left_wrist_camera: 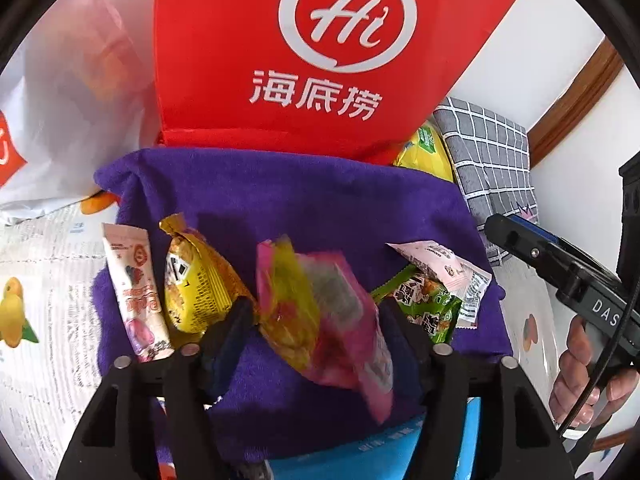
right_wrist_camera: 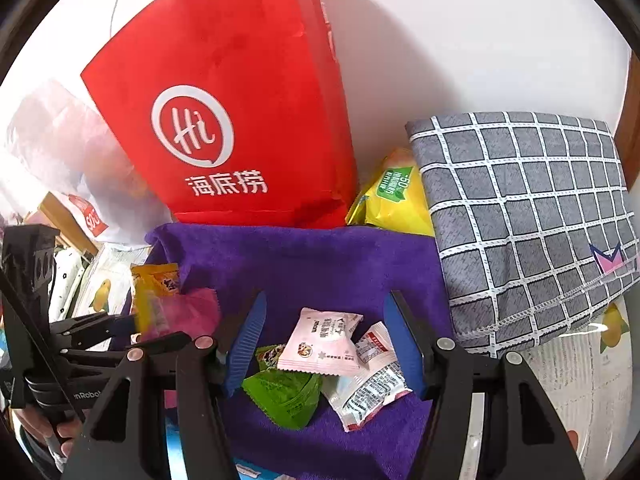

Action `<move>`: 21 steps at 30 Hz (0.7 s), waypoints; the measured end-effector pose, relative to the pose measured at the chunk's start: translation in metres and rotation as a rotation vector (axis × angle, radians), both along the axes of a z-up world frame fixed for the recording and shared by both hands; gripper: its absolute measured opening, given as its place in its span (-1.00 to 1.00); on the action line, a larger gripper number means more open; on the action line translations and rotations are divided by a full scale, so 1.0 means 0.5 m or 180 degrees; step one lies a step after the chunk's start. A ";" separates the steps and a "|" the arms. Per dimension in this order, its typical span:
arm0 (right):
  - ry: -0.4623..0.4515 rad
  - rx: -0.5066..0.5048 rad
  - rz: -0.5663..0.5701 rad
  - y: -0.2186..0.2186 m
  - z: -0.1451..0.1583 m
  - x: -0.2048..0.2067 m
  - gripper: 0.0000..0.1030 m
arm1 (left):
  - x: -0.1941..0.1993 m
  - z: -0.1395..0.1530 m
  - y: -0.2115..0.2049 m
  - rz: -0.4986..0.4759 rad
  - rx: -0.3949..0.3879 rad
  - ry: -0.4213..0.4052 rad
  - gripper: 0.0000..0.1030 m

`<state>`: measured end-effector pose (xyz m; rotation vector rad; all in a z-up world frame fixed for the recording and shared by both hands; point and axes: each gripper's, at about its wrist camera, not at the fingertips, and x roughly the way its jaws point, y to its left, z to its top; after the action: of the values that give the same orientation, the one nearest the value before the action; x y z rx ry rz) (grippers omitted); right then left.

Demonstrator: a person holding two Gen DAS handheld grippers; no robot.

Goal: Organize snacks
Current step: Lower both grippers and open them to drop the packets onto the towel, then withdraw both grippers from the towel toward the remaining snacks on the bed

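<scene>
behind everything stands a white wall (right_wrist_camera: 480, 40), and against it a red bag (left_wrist_camera: 256, 60) with a white "hi" logo. in front of the bag lies a purple towel (left_wrist_camera: 280, 200), spread over a tablecloth printed like newspaper with fruit (left_wrist_camera: 36, 280). a grey checked cloth (right_wrist_camera: 528, 216) lies folded at the right of the towel, and a yellow packet with a green label (right_wrist_camera: 396, 196) sits between this cloth and the red bag.

the left gripper (left_wrist_camera: 316, 320) has its jaws apart, and a pink and yellow snack packet (left_wrist_camera: 320, 312) is between them, blurred — i cannot tell if the fingers really press it. beside it, on the left part of the towel, lie a pink tube-shaped snack (left_wrist_camera: 136, 292) and a gold and yellow packet (left_wrist_camera: 200, 280), just beside each other.

the right gripper (right_wrist_camera: 324, 340) hangs over the right part of the towel with its blue fingers (right_wrist_camera: 246, 344) spread wide — nothing is held. between them lie a pale pink packet (right_wrist_camera: 320, 340), a green packet (right_wrist_camera: 284, 392) touching it, and a white packet with red print (right_wrist_camera: 372, 380) partly under the pink one.
</scene>
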<state>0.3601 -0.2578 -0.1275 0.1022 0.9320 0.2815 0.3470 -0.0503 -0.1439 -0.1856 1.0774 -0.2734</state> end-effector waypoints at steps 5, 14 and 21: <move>-0.0084 -0.0071 0.0006 0.010 0.020 -0.018 0.18 | -0.035 0.031 -0.002 -0.0068 0.0170 -0.0076 0.31; -0.0390 0.0049 0.0011 0.019 0.092 -0.108 0.18 | -0.121 0.103 0.061 0.0046 0.0206 -0.0166 0.31; -0.0332 0.0050 -0.0104 0.015 0.107 -0.198 0.18 | -0.205 0.151 0.131 0.0220 -0.0019 -0.0264 0.31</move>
<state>0.2610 -0.2501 -0.0740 0.1162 0.8241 0.2614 0.2447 0.0151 -0.0685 -0.2147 0.9861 -0.2203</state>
